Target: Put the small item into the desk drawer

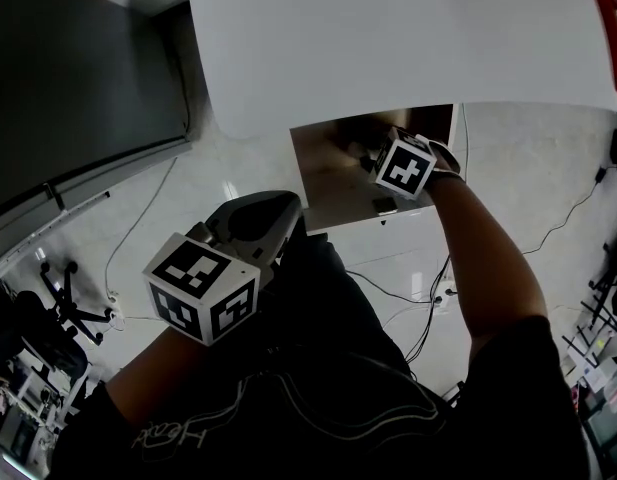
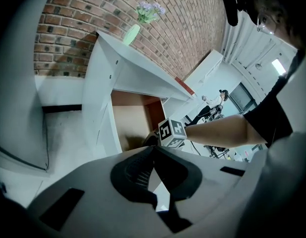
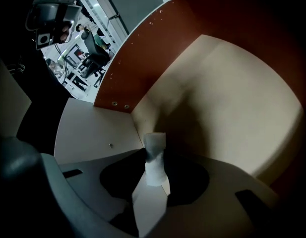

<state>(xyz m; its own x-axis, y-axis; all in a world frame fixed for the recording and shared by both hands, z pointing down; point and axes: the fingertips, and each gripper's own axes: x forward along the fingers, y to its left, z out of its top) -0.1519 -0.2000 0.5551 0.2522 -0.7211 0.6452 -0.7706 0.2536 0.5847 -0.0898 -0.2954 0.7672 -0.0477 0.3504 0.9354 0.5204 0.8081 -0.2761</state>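
The desk drawer [image 1: 333, 183] stands pulled out under the white desk top [image 1: 388, 38]; its floor is beige and its side wall reddish-brown [image 3: 143, 53]. My right gripper [image 1: 371, 160] reaches down into the drawer and is shut on the small white item [image 3: 154, 157], a little twisted piece that sticks out past the fingertips just above the drawer floor [image 3: 232, 98]. My left gripper [image 1: 256, 218] hangs over the person's lap, left of the drawer front, shut with nothing in it. In the left gripper view its tips [image 2: 153, 148] meet and point toward the drawer [image 2: 129, 125].
A pale green vase with flowers [image 2: 133, 32] stands on the desk against the brick wall [image 2: 68, 24]. A dark panel [image 1: 78, 78] fills the left. Cables [image 1: 428, 308] trail over the white floor, and an office chair base [image 1: 73, 313] sits lower left.
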